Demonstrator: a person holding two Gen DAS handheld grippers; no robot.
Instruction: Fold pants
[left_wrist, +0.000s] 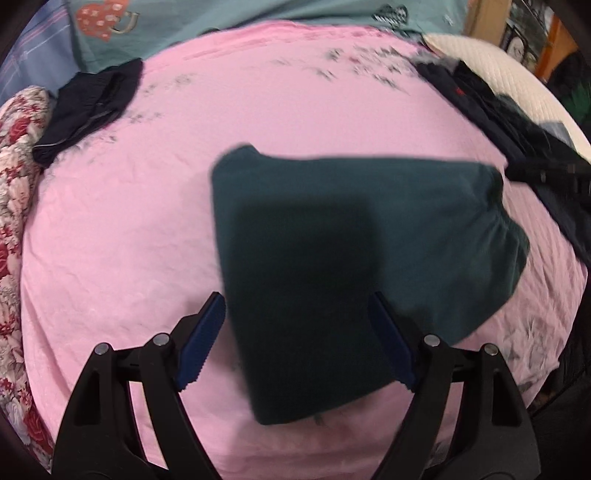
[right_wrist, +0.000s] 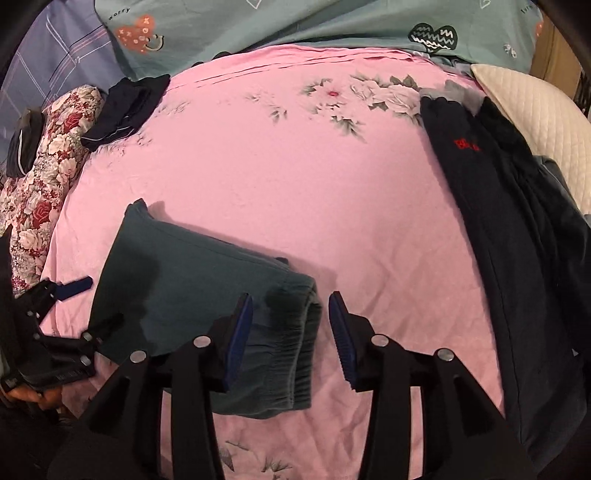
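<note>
The dark teal pants (left_wrist: 332, 236) lie folded into a compact block on the pink bedsheet (left_wrist: 129, 221). In the right wrist view the pants (right_wrist: 192, 295) show their elastic waistband (right_wrist: 303, 343) at the right end. My left gripper (left_wrist: 297, 306) is open, hovering over the near left part of the pants, holding nothing. It also shows at the left edge of the right wrist view (right_wrist: 70, 295). My right gripper (right_wrist: 291, 306) is open above the waistband end, holding nothing.
A folded dark garment (right_wrist: 129, 107) lies at the far left of the sheet. A pile of dark navy clothes (right_wrist: 509, 229) runs along the right side, next to a white quilted pillow (right_wrist: 535, 122). A floral cushion (right_wrist: 48, 166) lies at the left, a teal duvet (right_wrist: 295, 26) behind.
</note>
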